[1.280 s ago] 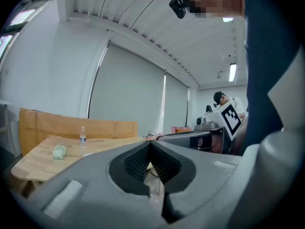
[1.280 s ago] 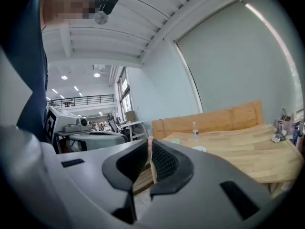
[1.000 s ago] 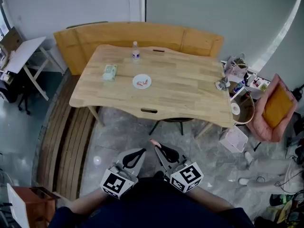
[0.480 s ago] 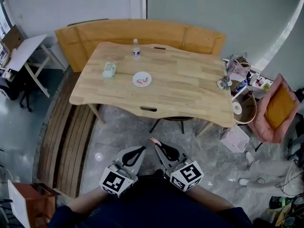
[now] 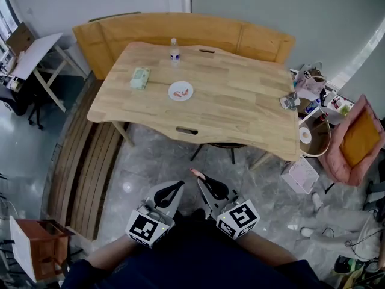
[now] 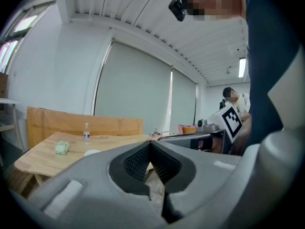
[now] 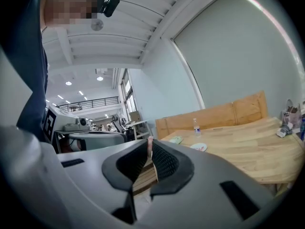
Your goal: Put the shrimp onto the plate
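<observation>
shrimp (image 7: pixel 149 143) pinched in the right claw's (image 5: pixel 197 177) tips
gripped tight for carrying; plate (image 5: pixel 180 91) well ahead of it, left claw (image 5: pixel 181 185) beside, closed and empty.

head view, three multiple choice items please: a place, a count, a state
1. Where is the white plate? A the floor B the table C the bench
2. How many bottles stand on the table? A three B two C one
3. The right gripper is: A shut on a pink shrimp B wide open C shut on the bottle
B: it lies on the tabletop. C: a single bottle stands near the far edge. A: pink shows between its closed tips.
</observation>
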Available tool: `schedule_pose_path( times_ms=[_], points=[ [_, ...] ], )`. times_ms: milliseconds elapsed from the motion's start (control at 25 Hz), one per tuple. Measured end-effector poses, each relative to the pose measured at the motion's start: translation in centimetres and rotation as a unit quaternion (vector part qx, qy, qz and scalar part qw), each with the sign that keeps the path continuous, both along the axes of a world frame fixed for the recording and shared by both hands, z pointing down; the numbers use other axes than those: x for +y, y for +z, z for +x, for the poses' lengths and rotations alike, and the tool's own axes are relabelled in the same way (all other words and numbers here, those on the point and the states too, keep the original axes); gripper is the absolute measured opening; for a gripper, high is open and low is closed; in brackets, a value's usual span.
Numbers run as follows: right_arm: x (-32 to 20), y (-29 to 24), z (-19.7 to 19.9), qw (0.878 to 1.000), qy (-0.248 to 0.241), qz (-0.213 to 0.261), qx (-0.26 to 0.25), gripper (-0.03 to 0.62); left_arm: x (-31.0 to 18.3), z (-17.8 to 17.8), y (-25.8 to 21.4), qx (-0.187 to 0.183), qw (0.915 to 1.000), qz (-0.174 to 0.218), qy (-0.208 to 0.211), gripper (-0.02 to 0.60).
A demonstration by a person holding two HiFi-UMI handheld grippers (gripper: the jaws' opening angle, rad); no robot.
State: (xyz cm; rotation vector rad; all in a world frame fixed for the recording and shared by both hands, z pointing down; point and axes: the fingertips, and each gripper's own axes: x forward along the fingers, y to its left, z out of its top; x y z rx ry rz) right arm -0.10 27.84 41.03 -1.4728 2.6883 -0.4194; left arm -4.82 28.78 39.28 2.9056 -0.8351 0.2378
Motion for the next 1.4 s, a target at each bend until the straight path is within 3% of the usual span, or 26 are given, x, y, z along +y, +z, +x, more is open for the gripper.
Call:
schedule_pose_path(
  times_ms=[320,560,1400],
  points=[
    [-2.2,0.0,1.2,1.0,-0.001,0.007,0.005,0.037,-2.5,0.6,0.0,0.006,0.9999,0.001,-0.012,0.005],
    [-6.5,0.4,1.8,1.0,0.019,0.001,0.011,0.037,-7.0,0.8,0.2,0.008,0.9999,0.008,0.0,0.005],
    [-30.0,1.5,-3.1,0.997,0.06,-0.053,0.018,0.037,-31.4,-2.9,0.5,0.023,0.9972,-0.02,0.068,0.005]
  ],
)
